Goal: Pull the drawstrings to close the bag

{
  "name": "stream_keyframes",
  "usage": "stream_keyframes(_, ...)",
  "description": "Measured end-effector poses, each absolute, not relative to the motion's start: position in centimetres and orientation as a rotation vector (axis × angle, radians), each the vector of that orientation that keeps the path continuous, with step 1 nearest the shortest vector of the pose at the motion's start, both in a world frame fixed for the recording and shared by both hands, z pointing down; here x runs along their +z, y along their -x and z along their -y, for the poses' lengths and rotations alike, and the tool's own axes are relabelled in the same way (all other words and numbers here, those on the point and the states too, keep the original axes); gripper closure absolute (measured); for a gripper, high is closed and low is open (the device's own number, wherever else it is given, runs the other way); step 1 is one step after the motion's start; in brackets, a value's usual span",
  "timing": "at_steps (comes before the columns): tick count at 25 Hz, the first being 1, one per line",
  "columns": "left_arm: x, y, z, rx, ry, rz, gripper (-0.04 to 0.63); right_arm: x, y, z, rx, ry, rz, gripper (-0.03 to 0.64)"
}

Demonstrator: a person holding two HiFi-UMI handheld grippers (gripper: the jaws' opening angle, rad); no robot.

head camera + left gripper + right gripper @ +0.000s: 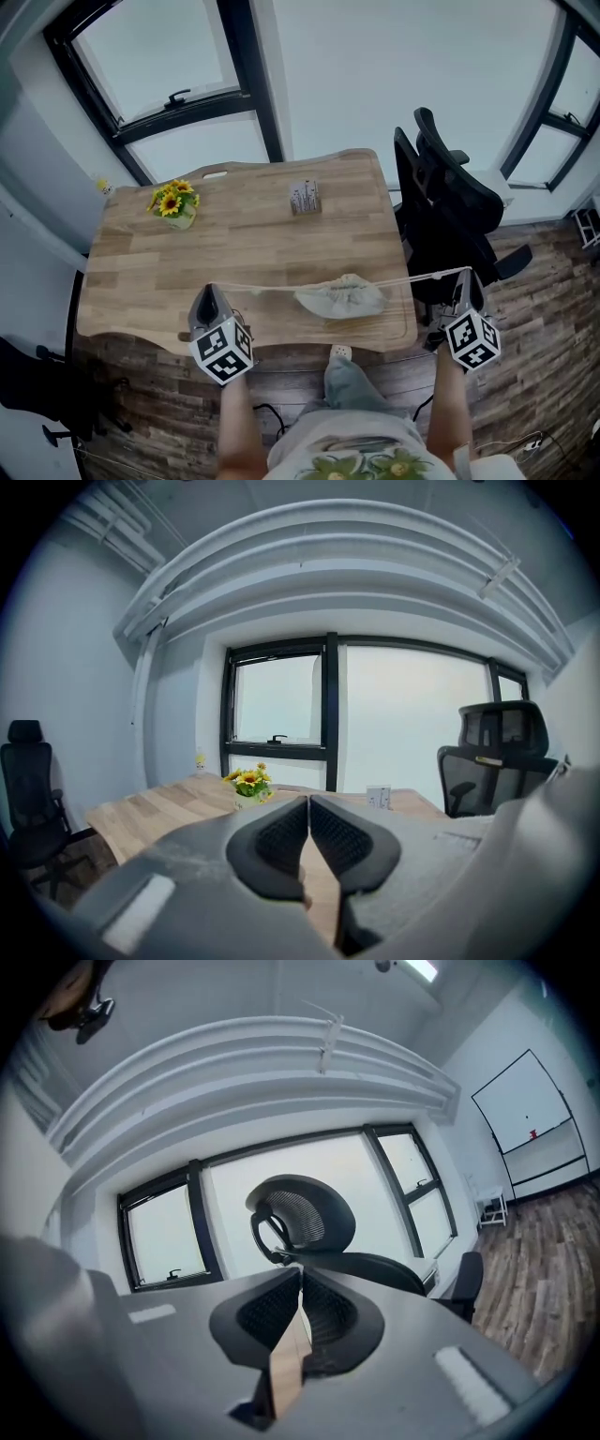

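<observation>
Now, edges: bag (pixel 342 295) is laid by table (pixel 141 281) front rim; chair (pixel 450 206) beside right edge.
Bag: grey, cinched.
Drawstrings (pixel 267 287): stretched taut sideways.
Grip: left gripper (pixel 210 290), right gripper (pixel 466 274) clamped on drawstrings.

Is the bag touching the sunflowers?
Apart. The head view shows bare wood of the table between the bag and the sunflowers.

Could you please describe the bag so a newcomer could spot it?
Look at the wooden table, at the edge nearest the person. The bag is the crumpled grey cloth lump, the only thing with a string running out each side.
</observation>
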State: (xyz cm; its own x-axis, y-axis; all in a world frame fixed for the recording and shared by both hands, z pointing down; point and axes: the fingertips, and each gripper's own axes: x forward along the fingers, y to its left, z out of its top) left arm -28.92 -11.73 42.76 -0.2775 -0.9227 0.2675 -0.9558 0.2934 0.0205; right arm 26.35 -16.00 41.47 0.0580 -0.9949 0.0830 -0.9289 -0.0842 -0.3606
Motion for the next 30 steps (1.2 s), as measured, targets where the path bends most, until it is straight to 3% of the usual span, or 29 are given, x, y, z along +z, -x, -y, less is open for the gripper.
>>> stream_keyframes(30, 42.6, 25.8, 12.1, 0.270, -1.823, 2.295, 0.581, 42.1, -25.5, 15.8, -0.424, 2.158, -2.076, 0.606)
